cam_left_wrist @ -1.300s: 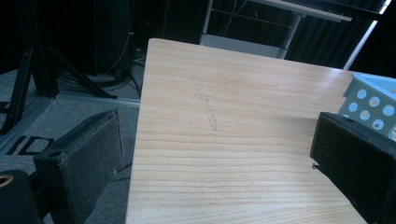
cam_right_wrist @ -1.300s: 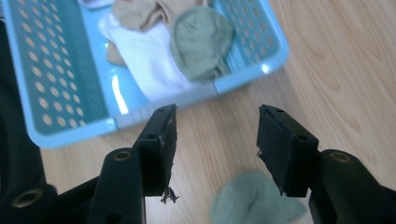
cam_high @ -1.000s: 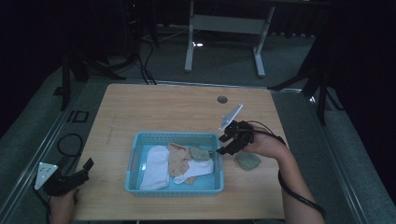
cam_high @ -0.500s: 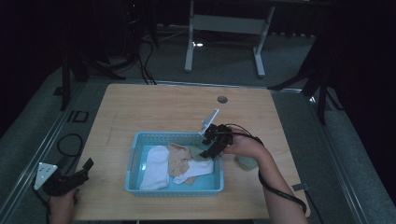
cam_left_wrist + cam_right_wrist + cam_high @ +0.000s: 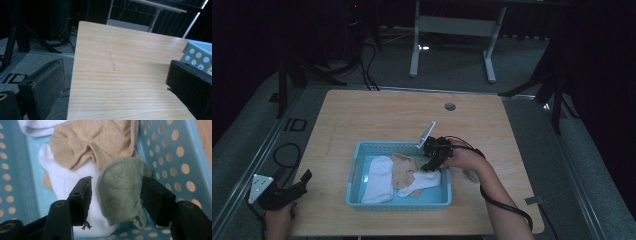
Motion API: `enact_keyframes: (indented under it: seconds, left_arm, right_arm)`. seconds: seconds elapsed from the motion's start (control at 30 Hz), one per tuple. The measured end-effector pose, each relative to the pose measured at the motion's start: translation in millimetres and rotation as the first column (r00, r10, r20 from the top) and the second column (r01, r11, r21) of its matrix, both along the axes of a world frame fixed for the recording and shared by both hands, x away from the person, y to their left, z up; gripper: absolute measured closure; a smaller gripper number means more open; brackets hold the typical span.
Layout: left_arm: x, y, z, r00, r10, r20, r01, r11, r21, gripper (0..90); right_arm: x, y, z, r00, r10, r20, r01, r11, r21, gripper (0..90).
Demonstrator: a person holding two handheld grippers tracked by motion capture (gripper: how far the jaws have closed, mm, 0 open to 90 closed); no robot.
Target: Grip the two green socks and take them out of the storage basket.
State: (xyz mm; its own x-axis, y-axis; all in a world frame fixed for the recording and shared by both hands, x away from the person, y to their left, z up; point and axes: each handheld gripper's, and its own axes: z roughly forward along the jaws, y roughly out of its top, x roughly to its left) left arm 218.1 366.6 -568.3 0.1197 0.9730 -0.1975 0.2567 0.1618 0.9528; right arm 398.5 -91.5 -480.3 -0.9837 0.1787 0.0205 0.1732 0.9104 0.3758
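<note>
While the right gripper (image 5: 116, 195) hangs low over the right end of the blue basket (image 5: 357, 165), a green sock (image 5: 122, 195) lies directly between its two black jaws. In the right gripper view the sock fills the lower middle of the frame, and its long axis runs from the upper right down toward the bottom edge, roughly along the jaws rather than across them. The jaws have just been opening; they stand apart with the sock between them, and whether the pads press on its edges I cannot tell. Beneath the green sock lies a white sock (image 5: 65, 182), and a tan sock (image 5: 92, 142) is bunched in the upper middle of that frame.

In the high view the right gripper (image 5: 432, 162) sits at the basket's right end, in the centre of the frame. The left gripper (image 5: 287, 187) rests at the lower left, well apart from the basket, its jaws wide apart over the bare table (image 5: 130, 62). The right hand is plainly the nearer one.
</note>
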Motion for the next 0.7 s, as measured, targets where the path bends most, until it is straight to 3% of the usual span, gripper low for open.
enact_keyframes:
  seconds: [0.2,0.47,0.57,0.63,0.7]
  left_arm:
    - [0.0,-0.1,0.0,1.0000,0.000,-0.001,0.000,1.0000,0.000,2.4]
    - [0.1,-0.2,0.0,1.0000,-0.001,-0.001,0.001,1.0000,0.000,2.4]
    - [0.1,-0.2,0.0,1.0000,-0.001,-0.001,0.001,1.0000,0.000,2.4]
    - [0.1,-0.2,0.0,1.0000,0.000,-0.001,0.000,1.0000,-0.001,2.4]
    - [0.1,-0.3,0.0,1.0000,0.000,-0.002,0.000,1.0000,0.000,2.4]
  right_arm:
    - [0.2,7.1,-9.5,1.0000,0.007,-0.006,-0.007,1.000,-0.027,40.3]
    - [-2.4,13.6,-16.3,0.9997,0.020,0.015,-0.018,0.997,-0.076,53.1]
    - [-4.9,15.2,-15.6,0.9990,0.033,0.031,-0.030,0.995,-0.091,70.0]
    - [-6.1,14.5,-12.0,0.9981,0.040,0.047,-0.037,0.996,-0.082,87.2]
    - [-7.5,12.7,-6.6,0.9980,0.042,0.047,-0.039,0.998,-0.053,88.1]
